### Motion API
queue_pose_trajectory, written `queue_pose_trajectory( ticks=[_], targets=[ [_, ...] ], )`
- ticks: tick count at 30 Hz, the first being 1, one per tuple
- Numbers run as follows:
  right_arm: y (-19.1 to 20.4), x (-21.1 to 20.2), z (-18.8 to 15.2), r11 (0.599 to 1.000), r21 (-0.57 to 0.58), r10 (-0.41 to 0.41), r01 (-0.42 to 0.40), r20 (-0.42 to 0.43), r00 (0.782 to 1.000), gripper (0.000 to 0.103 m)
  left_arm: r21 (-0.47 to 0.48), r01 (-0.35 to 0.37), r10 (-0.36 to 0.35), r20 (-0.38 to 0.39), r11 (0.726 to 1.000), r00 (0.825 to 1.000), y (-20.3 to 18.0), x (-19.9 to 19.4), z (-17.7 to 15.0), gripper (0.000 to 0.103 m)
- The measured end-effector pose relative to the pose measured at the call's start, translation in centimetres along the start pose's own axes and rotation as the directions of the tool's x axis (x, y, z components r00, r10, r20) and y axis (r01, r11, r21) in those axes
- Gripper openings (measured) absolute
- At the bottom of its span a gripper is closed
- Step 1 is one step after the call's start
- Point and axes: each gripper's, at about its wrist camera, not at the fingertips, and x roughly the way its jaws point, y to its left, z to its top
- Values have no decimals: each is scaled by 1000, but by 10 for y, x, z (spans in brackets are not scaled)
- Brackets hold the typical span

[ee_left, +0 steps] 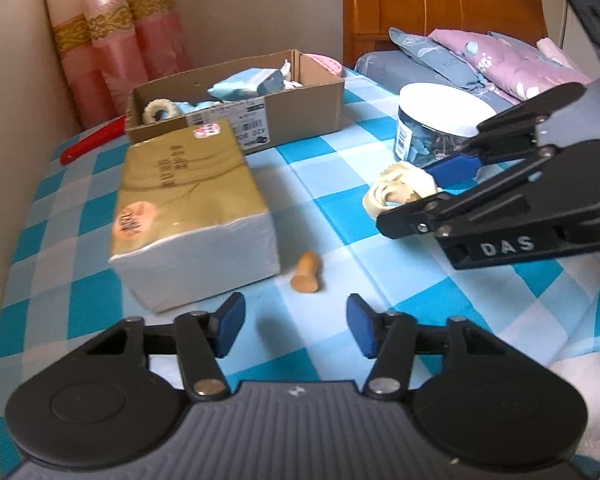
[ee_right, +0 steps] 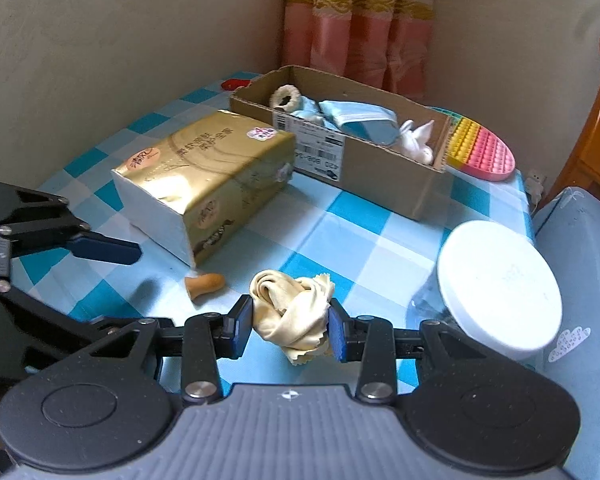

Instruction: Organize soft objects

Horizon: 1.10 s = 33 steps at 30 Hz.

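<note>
My right gripper (ee_right: pixel 292 326) is shut on a crumpled cream cloth (ee_right: pixel 292 312), held just above the blue checked tablecloth (ee_right: pixel 360 232). From the left wrist view that cloth (ee_left: pixel 400 186) shows between the right gripper's (ee_left: pixel 410 198) fingers at the right. My left gripper (ee_left: pixel 296 328) stands open with nothing between its blue pads; a small orange earplug (ee_left: pixel 306 272) lies on the cloth just ahead of it. An open cardboard box (ee_left: pixel 300 116) at the back holds a blue pouch (ee_right: pixel 356 120), a fluffy ring (ee_right: pixel 286 98) and a white soft item (ee_right: pixel 418 140).
A gold tissue pack (ee_left: pixel 184 208) lies between the box and my left gripper. A clear jar with a white lid (ee_right: pixel 496 284) stands at the right. A pastel bubble mat (ee_right: pixel 480 144) sits behind the box. Pillows (ee_left: pixel 500 60) lie on the bed beyond the table edge.
</note>
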Motion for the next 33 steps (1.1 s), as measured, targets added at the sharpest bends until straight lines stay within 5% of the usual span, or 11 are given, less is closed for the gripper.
queue_pose_trajectory(
  ticks=[10, 18, 33],
  targets=[
    [-16, 0, -8, 1000, 21, 9, -9, 5, 1000, 44, -25, 15, -16, -13, 1000, 1000, -4, 19, 7, 42],
    [-17, 1, -8, 999, 26, 20, -21, 8, 1000, 44, -40, 14, -14, -11, 999, 1000, -6, 22, 11, 14],
    [-14, -11, -5, 1000, 14, 11, -12, 31, 999, 44, 20, 54, -54, 16, 998, 998, -8, -5, 20, 12]
  ],
)
